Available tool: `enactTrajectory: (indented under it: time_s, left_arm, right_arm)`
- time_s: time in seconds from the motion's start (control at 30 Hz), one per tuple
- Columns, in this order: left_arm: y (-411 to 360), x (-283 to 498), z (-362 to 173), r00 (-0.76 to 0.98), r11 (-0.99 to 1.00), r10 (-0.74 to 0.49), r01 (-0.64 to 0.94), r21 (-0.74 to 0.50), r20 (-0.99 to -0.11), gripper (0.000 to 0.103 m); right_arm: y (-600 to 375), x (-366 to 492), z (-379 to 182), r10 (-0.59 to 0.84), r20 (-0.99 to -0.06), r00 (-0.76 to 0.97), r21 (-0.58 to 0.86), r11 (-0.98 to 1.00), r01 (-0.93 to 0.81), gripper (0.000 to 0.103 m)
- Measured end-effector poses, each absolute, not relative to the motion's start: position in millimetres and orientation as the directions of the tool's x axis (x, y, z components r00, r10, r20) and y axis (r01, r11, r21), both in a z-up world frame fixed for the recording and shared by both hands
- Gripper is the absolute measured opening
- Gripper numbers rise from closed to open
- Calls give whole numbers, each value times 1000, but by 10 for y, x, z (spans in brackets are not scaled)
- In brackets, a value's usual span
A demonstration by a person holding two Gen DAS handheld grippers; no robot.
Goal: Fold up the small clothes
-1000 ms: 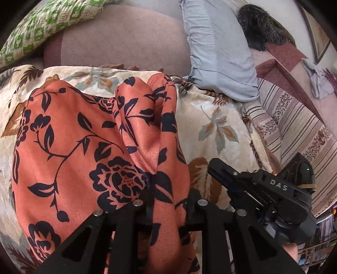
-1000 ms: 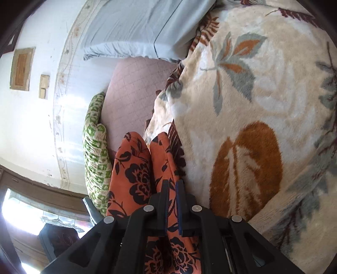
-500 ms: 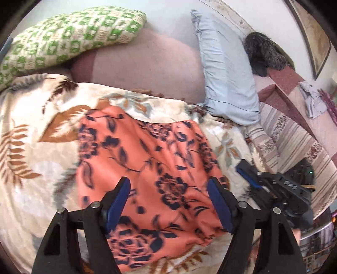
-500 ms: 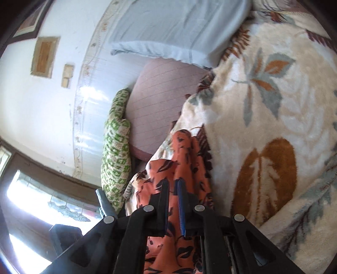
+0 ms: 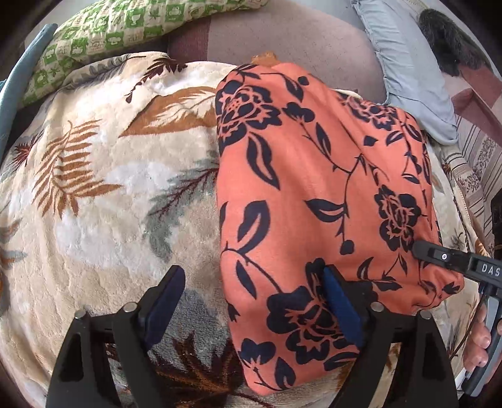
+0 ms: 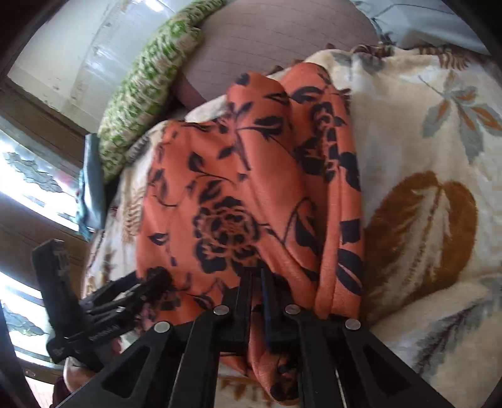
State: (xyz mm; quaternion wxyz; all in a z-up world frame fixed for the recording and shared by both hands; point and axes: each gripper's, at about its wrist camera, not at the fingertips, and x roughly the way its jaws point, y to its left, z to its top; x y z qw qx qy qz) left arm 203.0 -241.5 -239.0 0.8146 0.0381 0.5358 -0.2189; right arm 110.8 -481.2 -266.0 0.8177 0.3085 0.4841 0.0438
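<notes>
An orange garment with black flowers (image 5: 313, 188) lies folded on a cream leaf-print blanket (image 5: 109, 188). My left gripper (image 5: 251, 301) is open and empty, hovering over the garment's near left edge; its right finger is above the cloth, its left finger above the blanket. My right gripper (image 6: 257, 279) is shut on the garment (image 6: 238, 194) at its near edge, with cloth pinched between the fingers. The right gripper also shows in the left wrist view (image 5: 455, 263) at the garment's right corner. The left gripper shows in the right wrist view (image 6: 103, 304).
A green patterned pillow (image 5: 135, 28) and a pale blue pillow (image 5: 408, 69) lie at the head of the bed on a mauve sheet (image 5: 298, 40). A dark furry item (image 5: 445, 40) and a striped cover (image 5: 480, 169) are at the right. A window (image 6: 28, 188) is on the left.
The left gripper let go of the garment, opened wide and shifted left. The garment went from bunched to laid flat and folded. The right gripper stayed shut on it.
</notes>
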Motion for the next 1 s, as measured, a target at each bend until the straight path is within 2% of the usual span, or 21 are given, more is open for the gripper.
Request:
enactTrajectory:
  time_s: [0.07, 0.17, 0.33, 0.4, 0.53, 0.6, 0.7, 0.77, 0.87, 1.0]
  left_arm:
    - [-2406, 2044, -2400, 318, 901, -316, 396, -177, -894, 92]
    - [-2422, 2067, -2281, 315, 897, -313, 407, -171, -896, 90]
    - [-2563, 2284, -1814, 402, 871, -358, 469, -146, -843, 90]
    - [-2680, 2481, -1728, 431, 877, -327, 469, -101, -841, 90]
    - [-2960, 2904, -1805, 433, 879, -259, 476, -25, -863, 90]
    - [-3028, 3055, -1964, 405, 883, -228, 470, -13, -885, 90]
    - [-3096, 3245, -2298, 313, 884, -209, 466, -42, -926, 93]
    - [-3080, 3281, -2399, 291, 892, -235, 444, -86, -927, 100]
    - [-2994, 3267, -2391, 260, 907, -254, 398, -136, -932, 101]
    - [-2882, 3010, -2188, 282, 898, -272, 419, -137, -920, 100]
  right_arm:
    - [-4920, 1110, -2726, 405, -742, 535, 597, 761, 253, 3]
    - [-4871, 1141, -2660, 368, -749, 551, 561, 795, 232, 3]
    - [-4985, 1119, -2444, 331, -628, 704, 632, 745, 213, 8]
    - [-5015, 1122, -2432, 309, -584, 750, 658, 721, 216, 10]
    - [-5020, 1207, -2431, 350, -505, 789, 732, 658, 177, 10]
    - [-4980, 1298, -2465, 366, -515, 775, 739, 648, 185, 10]
    - [-5037, 1360, -2604, 316, -586, 746, 715, 634, 293, 8]
    - [-5147, 1337, -2722, 346, -565, 749, 767, 554, 323, 8]
    - [-5168, 1307, -2660, 352, -560, 750, 770, 556, 314, 8]
    - [-5103, 1265, -2439, 362, -553, 750, 744, 619, 250, 10]
